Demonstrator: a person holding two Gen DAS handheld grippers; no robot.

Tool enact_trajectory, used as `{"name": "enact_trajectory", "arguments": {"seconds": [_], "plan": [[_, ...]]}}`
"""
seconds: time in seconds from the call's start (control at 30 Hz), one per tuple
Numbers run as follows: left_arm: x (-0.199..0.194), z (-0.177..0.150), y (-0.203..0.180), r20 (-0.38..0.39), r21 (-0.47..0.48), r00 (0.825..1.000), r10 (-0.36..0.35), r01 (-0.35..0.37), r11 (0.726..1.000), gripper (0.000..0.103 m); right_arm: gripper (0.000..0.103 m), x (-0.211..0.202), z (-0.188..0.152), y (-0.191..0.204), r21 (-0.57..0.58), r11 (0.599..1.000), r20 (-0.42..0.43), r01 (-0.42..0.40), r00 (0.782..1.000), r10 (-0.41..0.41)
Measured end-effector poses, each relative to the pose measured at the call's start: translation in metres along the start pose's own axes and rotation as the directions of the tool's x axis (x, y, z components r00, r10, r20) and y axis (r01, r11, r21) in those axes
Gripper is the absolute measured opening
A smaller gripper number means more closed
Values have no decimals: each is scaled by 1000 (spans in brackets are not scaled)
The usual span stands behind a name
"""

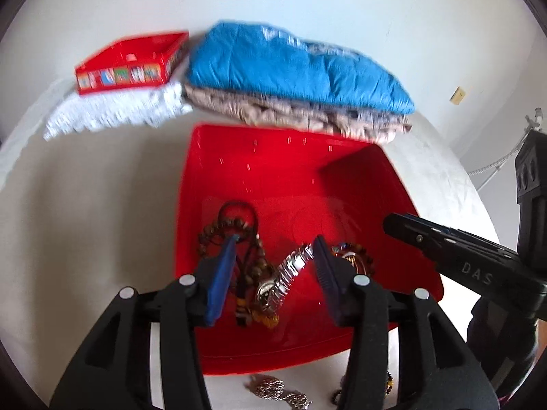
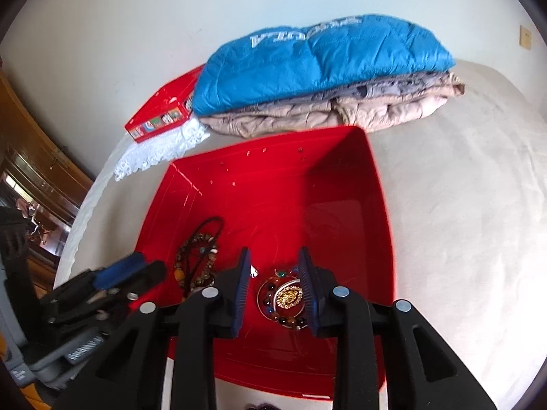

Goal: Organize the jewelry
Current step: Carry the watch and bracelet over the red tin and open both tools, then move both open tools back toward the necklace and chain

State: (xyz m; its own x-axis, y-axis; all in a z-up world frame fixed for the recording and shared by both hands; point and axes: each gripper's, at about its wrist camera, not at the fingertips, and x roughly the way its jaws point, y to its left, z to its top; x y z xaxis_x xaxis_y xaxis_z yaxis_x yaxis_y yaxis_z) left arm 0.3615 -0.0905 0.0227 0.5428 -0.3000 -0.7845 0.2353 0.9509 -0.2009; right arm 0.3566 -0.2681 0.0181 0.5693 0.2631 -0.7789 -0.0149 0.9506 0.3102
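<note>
The red bin (image 2: 342, 177) is bare at its back and right; jewelry (image 1: 263, 283) crowds its front left. Folded bedding (image 2: 324, 78) blocks the bed (image 2: 461, 205) behind it.

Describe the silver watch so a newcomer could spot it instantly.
Find the big red bin in front of the folded blue quilt. On its floor, between brown bead strings, lies the watch: the only shiny metal-link band there.
</note>
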Motion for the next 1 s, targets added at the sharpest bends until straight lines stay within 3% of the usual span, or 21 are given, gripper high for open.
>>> {"name": "enact_trajectory", "arguments": {"seconds": [0.1, 0.27, 0.5, 0.57, 0.77, 0.83, 1.0], "plan": [[-15, 1, 0, 27, -10, 1000, -6, 6, 1000, 53, 29, -13, 0, 2, -14, 1000, 40, 27, 999, -27], [-36, 3, 0, 77, -15, 996, 53, -52, 999, 66, 31, -29, -2, 1, -14, 998, 79, 62, 995, -61], [-59, -1, -1, 118, -8, 987, 112, -112, 994, 85, 44, -37, -12, 2, -20, 995, 84, 93, 992, -91], [-63, -5, 0, 108, -15, 988, 113, -112, 994, 87, 48, -38, -17, 2, -22, 996, 73, 91, 993, -89], [-71, -21, 10, 71, -51, 989, 126, -122, 991, 93, 93, -48, -36, 9, -46, 990, 69, 136, 989, -133], [-74, -29, 14, 63, -65, 990, 124, -120, 991, 95, 99, -52, -45, 12, -65, 986, 58, 150, 988, -146], [-86, -55, 19, 60, -56, 985, 164, -161, 985, 95, 99, -65, -72, 19, -95, 987, 40, 130, 991, -127]]}}
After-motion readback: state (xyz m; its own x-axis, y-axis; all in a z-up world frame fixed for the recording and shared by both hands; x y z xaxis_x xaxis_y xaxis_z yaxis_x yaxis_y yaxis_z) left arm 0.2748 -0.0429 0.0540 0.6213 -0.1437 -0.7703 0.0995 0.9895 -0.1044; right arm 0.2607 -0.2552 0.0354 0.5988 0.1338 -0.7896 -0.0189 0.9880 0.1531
